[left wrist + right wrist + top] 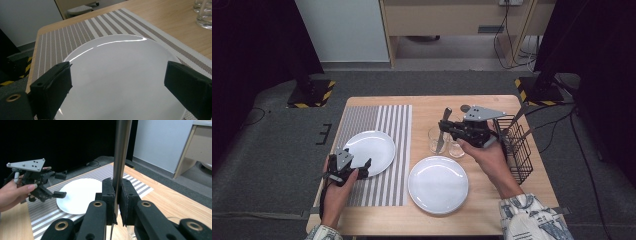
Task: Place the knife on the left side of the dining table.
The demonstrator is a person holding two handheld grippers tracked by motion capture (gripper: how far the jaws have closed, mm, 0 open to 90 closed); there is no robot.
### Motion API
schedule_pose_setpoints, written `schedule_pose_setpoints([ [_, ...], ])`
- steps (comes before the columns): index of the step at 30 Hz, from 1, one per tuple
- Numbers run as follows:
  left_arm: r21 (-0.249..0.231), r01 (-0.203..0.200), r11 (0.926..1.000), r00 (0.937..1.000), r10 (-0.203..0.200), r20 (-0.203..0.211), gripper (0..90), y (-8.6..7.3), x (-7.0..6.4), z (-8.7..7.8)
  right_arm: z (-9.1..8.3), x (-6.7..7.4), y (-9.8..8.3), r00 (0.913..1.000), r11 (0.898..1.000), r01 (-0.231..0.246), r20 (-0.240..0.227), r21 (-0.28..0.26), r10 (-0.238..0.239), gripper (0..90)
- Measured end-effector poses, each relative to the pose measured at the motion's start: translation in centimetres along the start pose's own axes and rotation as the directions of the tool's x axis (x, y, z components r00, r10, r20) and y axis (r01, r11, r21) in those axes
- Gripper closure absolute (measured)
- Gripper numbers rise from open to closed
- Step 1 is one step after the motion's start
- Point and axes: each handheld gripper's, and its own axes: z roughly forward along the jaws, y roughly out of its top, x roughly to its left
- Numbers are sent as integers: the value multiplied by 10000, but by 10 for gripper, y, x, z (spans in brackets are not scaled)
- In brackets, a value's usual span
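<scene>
My right gripper [447,129] is clamped on a table knife [442,131]; in the right gripper view the pads pinch the metal handle [121,152], which stands upright between them and runs out the top of the view, blade end dropping below the jaws. From the high view the knife hangs over the two clear glasses [437,140] at mid-table, just left of the black wire basket [517,150] on the right edge. Can't tell whether the blade tip touches a glass. My left gripper [354,167] sits at the near edge of the white plate [369,146] on the striped placemat [382,120], jaws spread wide with nothing between them; the left gripper view shows both pads [53,86] low over the plate's near rim, one each side; contact with the plate unclear. A second white plate [438,184] lies on bare wooden table [492,210] just right of the placemat, in front of the glasses, apart from both grippers.
</scene>
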Motion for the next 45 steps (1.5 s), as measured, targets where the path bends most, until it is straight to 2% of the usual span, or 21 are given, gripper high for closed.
schedule_pose_setpoints([
  [8,-121,65,9999,10000,-66,-50,70,1,0,-1,17,7,0,10000,9999,93,18,88,-93,833],
  [20,-157,-37,9999,10000,36,-52,70,2,-1,-1,38,10,3,9999,9997,96,43,204,-97,834],
  [30,-187,-73,9998,10000,73,-10,71,3,-3,0,49,10,8,9999,9998,58,82,181,-59,834],
  [40,-179,-133,9998,9999,135,81,71,3,-5,0,54,7,8,9998,9997,12,173,241,-17,834],
  [45,-182,-130,9997,9995,135,274,72,6,-7,-1,57,6,8,9997,9996,3,228,281,-9,834],
])
